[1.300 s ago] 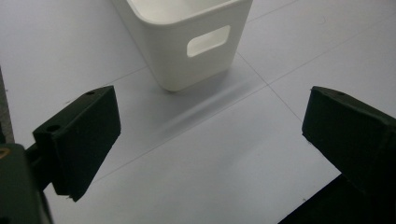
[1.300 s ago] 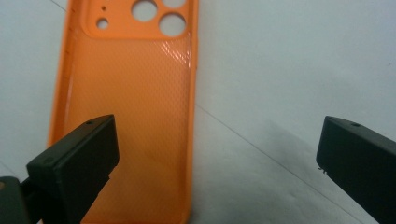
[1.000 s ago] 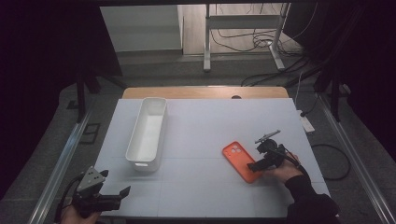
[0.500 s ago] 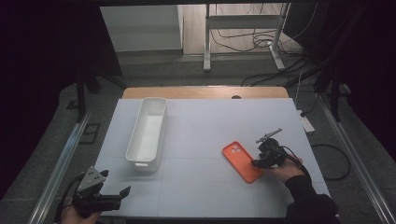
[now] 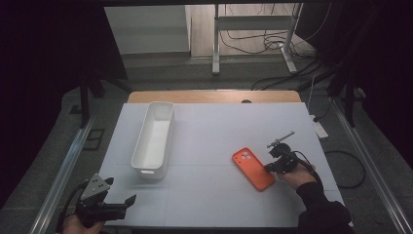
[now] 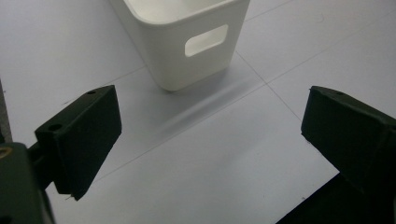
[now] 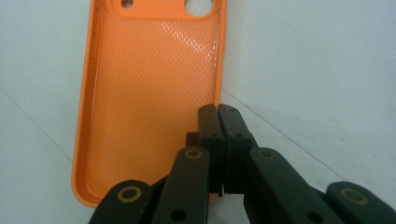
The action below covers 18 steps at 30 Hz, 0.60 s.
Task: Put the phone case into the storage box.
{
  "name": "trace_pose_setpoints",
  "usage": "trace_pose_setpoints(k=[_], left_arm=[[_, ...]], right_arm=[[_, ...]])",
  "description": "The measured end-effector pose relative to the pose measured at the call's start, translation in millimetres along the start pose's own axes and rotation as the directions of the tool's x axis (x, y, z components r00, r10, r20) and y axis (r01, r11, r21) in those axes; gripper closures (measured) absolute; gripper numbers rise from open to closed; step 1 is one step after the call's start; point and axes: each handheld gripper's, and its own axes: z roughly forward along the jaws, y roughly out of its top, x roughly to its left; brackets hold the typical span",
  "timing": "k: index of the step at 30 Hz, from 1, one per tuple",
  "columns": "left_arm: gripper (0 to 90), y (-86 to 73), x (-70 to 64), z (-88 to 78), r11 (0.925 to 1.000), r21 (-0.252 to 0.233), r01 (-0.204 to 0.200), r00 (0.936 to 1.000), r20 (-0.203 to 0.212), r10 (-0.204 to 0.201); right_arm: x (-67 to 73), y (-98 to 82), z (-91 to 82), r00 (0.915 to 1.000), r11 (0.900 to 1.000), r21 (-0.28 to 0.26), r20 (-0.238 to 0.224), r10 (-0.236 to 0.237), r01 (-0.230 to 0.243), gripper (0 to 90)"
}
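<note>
An orange phone case [image 5: 252, 168] lies inside-up on the white table, right of centre. My right gripper [image 5: 269, 167] is at its right edge, held by a hand in a black sleeve. In the right gripper view the jaws [image 7: 218, 109] are pressed together on the side rim of the phone case [image 7: 149, 93]. My left gripper [image 5: 127, 202] rests at the table's front left corner, jaws wide apart with nothing between them. Its own view puts the left gripper [image 6: 205, 116] facing the handle end of a white bin [image 6: 159, 56].
The long white bin [image 5: 148, 171] stands empty left of centre, running front to back. The white table top [image 5: 209, 126] has a wooden strip along its far edge. Metal rails flank both sides, and cables lie on the floor beyond.
</note>
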Motion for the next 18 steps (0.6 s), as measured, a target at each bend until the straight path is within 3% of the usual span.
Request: trace_pose_setpoints(k=[18], left_arm=[[0.1, 1.2, -3.0, 1.1, 0.9998, 0.012, -0.013, 0.9994, -0.033, 0.014]], right_arm=[[4.3, -0.4, -14.6, 1.0000, 0.996, -0.090, -0.006, 0.004, -0.004, 88.8]])
